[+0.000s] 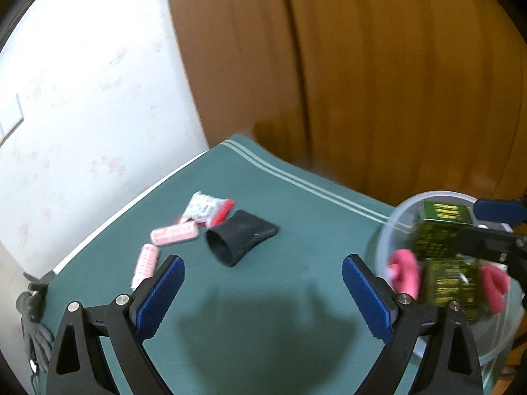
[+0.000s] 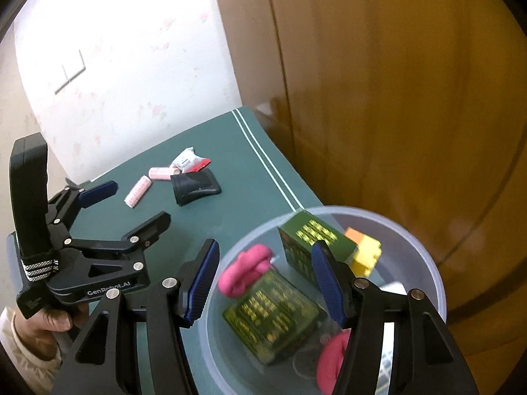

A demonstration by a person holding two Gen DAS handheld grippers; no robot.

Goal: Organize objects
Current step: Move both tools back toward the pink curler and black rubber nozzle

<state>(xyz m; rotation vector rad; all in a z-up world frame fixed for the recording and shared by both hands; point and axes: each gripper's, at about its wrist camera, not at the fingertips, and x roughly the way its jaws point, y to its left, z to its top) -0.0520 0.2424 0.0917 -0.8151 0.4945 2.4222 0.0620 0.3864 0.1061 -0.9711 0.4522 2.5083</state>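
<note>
On the green table mat (image 1: 296, 191) lie a black nozzle (image 1: 240, 237), two pink rollers (image 1: 174, 234) and a white-and-red packet (image 1: 207, 209). My left gripper (image 1: 263, 283) hangs open above the bare mat just short of them, holding nothing. In the right wrist view it shows as the left gripper (image 2: 131, 205), held by a hand (image 2: 56, 322). My right gripper (image 2: 266, 273) is open over a clear plastic bowl (image 2: 438, 283). In the bowl lie green boxes (image 2: 273, 316), pink rolled items (image 2: 247, 270) and a yellow block (image 2: 365, 253). Nothing is pressed between its pads.
A wooden cabinet front (image 1: 395, 65) stands right behind the table's far edge. A pale flowered wall (image 1: 82, 98) runs along the left side. A dark glove-like cloth (image 1: 33, 312) hangs at the table's left edge. The bowl (image 1: 438, 195) sits at the table's right end.
</note>
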